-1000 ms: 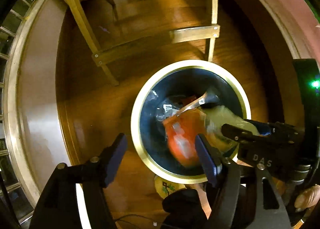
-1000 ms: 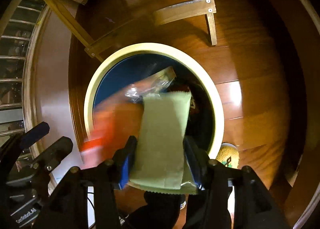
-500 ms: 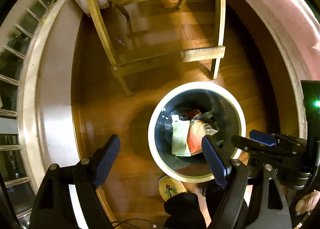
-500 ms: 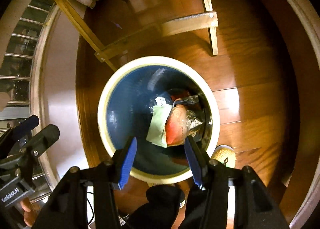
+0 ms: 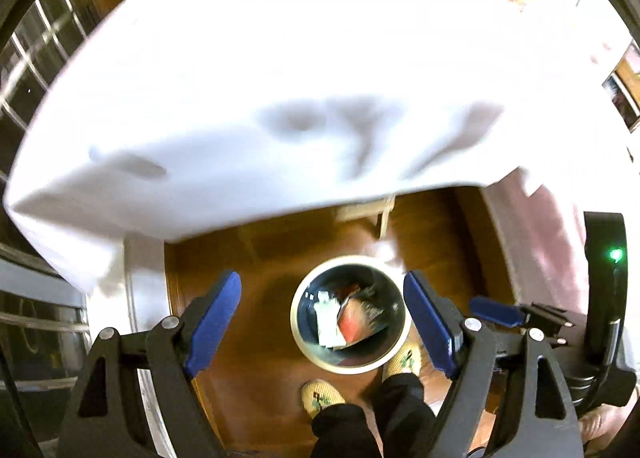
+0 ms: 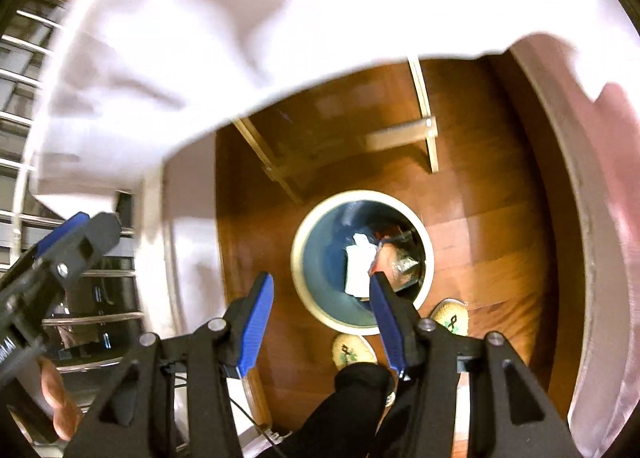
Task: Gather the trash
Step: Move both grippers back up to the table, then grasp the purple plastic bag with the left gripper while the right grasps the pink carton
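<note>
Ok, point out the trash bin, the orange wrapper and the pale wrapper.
trash bin [image 6: 298, 258]: right wrist view, left rim.
orange wrapper [image 5: 352, 322]: left wrist view, its flat face.
pale wrapper [image 6: 358, 268]: right wrist view, its middle.

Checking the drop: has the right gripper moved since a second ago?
Yes. The right gripper has risen: the trash bin on the floor looks much smaller, and the tablecloth now fills the top. Its jaws are empty.
</note>
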Demonstrator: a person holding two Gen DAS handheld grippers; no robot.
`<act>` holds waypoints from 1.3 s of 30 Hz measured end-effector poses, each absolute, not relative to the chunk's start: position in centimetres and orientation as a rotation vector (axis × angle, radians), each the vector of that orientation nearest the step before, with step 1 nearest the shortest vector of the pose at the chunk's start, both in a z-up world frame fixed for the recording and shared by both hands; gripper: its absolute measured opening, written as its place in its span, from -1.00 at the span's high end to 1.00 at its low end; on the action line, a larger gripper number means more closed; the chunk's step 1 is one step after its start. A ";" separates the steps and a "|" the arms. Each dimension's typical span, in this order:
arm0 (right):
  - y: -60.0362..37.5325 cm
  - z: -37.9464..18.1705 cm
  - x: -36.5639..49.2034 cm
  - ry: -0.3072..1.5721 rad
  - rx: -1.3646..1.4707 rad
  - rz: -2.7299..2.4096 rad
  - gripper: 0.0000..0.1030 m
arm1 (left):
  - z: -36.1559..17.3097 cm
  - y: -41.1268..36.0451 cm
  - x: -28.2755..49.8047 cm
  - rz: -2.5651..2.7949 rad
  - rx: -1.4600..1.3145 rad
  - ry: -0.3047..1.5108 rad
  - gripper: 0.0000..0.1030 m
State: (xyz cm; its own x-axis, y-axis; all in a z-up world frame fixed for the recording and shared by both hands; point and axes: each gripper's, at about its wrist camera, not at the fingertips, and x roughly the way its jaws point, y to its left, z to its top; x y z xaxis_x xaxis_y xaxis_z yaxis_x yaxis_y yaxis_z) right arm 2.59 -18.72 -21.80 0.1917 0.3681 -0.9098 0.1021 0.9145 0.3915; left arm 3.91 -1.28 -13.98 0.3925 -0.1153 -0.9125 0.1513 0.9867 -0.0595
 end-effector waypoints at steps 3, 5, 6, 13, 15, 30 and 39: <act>-18.4 -17.7 2.3 1.334 0.422 0.200 0.02 | -9.3 -0.8 3.7 -0.189 0.035 1.099 -0.59; -18.1 -15.1 2.1 1.302 0.423 0.206 0.02 | -6.4 -0.6 3.7 -0.201 0.036 1.063 -0.59; -17.9 -13.6 2.0 1.282 0.420 0.210 0.02 | -5.1 -0.5 3.7 -0.203 0.037 1.048 -0.59; -17.8 -4.8 2.2 1.126 0.372 0.212 0.02 | 2.8 -0.7 4.1 -0.241 0.045 0.939 -0.59; -18.2 -2.6 2.4 1.086 0.364 0.208 0.02 | 4.3 -0.9 4.2 -0.256 0.037 0.909 -0.59; -23.7 5.8 11.5 0.855 0.217 0.149 0.02 | 11.0 -4.9 12.1 -0.227 0.031 0.846 -0.59; -29.4 2.9 25.9 0.889 0.117 0.188 0.03 | 7.9 -10.7 24.2 -0.153 -0.036 0.945 -0.59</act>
